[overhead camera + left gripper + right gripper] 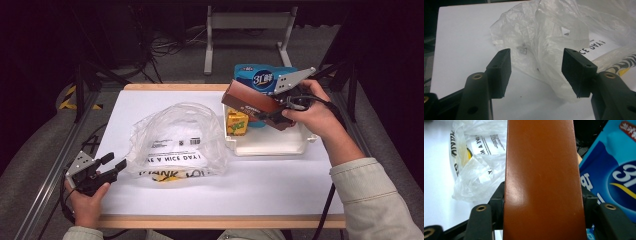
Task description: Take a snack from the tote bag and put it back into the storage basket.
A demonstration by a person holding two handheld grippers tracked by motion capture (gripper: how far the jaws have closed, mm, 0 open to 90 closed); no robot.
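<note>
Brown box (pixel 252 104) sits clamped between the jaws of the right tongs (pixel 280 107), raised above the white tray (pixel 270 146). Left tongs (pixel 111 165) gape empty beside the plastic bag (pixel 175 137) on the desk (pixel 280 185).

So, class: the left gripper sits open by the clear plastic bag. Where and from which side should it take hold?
Grip the crumpled fold of the plastic bag nearest the left gripper, coming in low and level from the bag's near-left corner. That bunched film already stands up between the open jaws, so it probably pinches more easily than the flat printed panel.
</note>
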